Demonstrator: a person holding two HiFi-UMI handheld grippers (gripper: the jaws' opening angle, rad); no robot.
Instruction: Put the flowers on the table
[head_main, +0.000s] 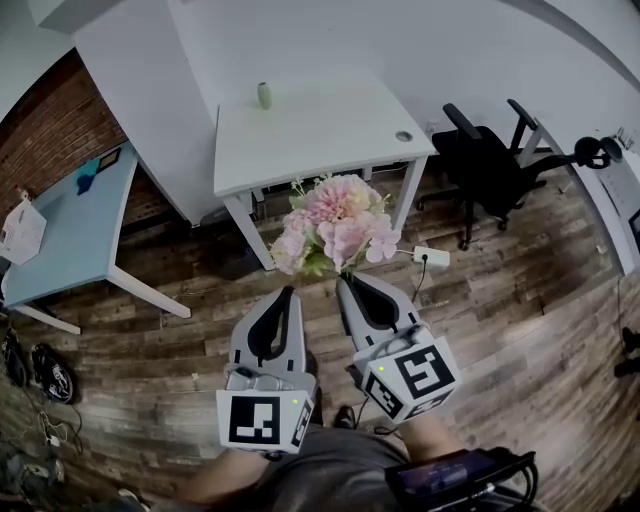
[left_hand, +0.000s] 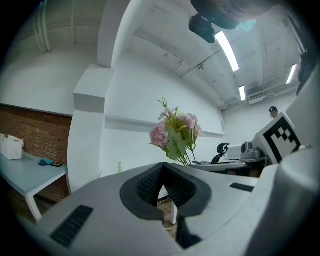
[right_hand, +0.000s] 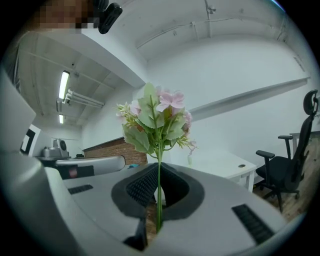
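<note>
The right gripper carries the flowers clamped by the stem, the left gripper closed and empty; next it must reach the table

Small item on white table — too small to identify

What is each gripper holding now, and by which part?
The right gripper is shut on the flowers, pinching their thin green stem low down. The left gripper is shut and holds nothing.
</note>
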